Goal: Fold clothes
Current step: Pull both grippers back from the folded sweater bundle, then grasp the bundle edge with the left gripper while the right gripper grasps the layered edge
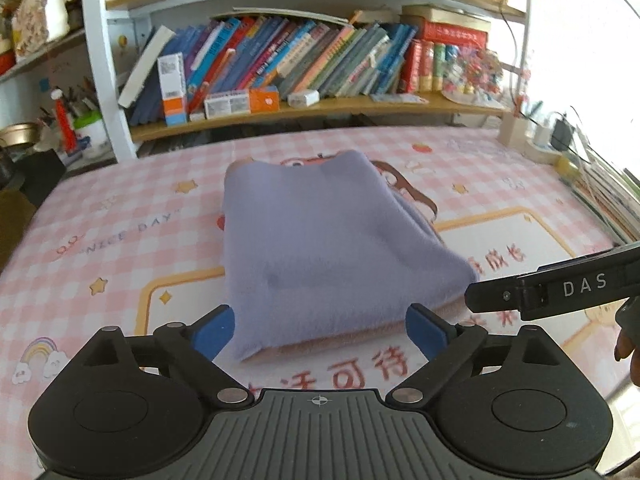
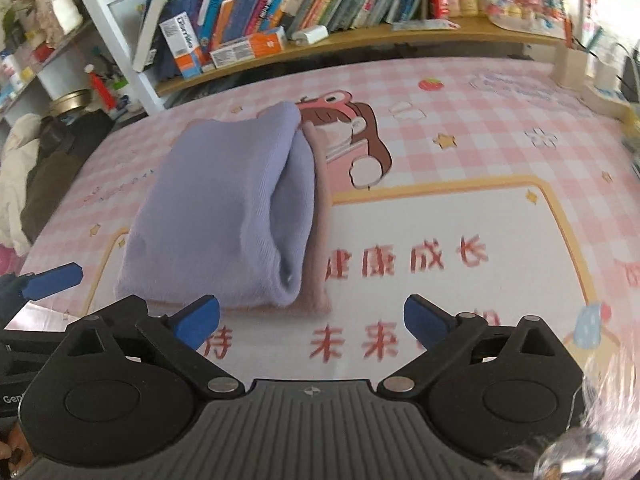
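Observation:
A folded lavender garment [image 1: 320, 248] lies on a folded pink garment [image 1: 344, 340] on the pink checked mat [image 1: 120, 216]. My left gripper [image 1: 320, 330] is open and empty, its blue pads at the near edge of the pile. The lavender garment [image 2: 224, 216] and the pink one [image 2: 318, 216] also show in the right wrist view. My right gripper [image 2: 312, 320] is open and empty, just in front of the pile's near right corner. The right gripper's black finger [image 1: 560, 288] shows at the right of the left wrist view. A left blue pad [image 2: 52, 278] shows at far left.
A bookshelf [image 1: 304, 108] full of books stands behind the mat. White shelf posts [image 1: 104, 80] and clutter stand at the left. Chargers and stacked books [image 1: 600, 196] lie along the right edge. Dark bags and clothes [image 2: 48, 160] sit beside the mat's left side.

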{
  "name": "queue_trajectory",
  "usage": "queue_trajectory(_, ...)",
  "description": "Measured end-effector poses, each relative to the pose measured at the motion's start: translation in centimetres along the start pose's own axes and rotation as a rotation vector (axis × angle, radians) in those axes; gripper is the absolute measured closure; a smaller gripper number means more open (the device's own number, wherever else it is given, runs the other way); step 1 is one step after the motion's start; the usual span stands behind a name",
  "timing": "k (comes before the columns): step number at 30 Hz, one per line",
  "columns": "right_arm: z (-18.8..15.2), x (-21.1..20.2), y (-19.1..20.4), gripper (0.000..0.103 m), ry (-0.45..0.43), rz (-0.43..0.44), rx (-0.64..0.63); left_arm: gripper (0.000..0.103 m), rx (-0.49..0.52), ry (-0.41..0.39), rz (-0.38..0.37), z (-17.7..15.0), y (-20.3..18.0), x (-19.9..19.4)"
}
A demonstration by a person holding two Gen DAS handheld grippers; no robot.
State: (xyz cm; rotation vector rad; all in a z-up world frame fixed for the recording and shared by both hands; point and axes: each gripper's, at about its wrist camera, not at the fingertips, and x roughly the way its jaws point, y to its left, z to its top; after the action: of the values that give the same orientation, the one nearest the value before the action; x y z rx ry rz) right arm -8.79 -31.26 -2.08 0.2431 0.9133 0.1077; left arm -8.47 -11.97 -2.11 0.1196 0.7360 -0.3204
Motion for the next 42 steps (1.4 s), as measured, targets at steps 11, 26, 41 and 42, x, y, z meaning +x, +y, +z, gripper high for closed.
queue_trajectory(11, -2.7, -0.3, 1.7, 0.003, -0.019, -0.044, 0.17, 0.008, -0.061, -0.021, -0.121, -1.0, 5.0, -0.6)
queue_trajectory(26, 3.6, 4.8, -2.5, 0.003, 0.054, 0.157, 0.371, 0.01, -0.418, 0.086, -0.202, 1.5, 10.9, 6.7)
queue_trajectory(41, 6.2, 9.2, -4.2, 0.045, 0.148, 0.283, 0.404, 0.044, -0.552, 0.174, -0.267, 2.2, 11.6, 11.2)
queue_trajectory(42, 6.3, 9.3, -4.2, 0.05, 0.15, 0.286, 0.399, 0.044, -0.559, 0.176, -0.268, 2.2, 11.6, 11.2)
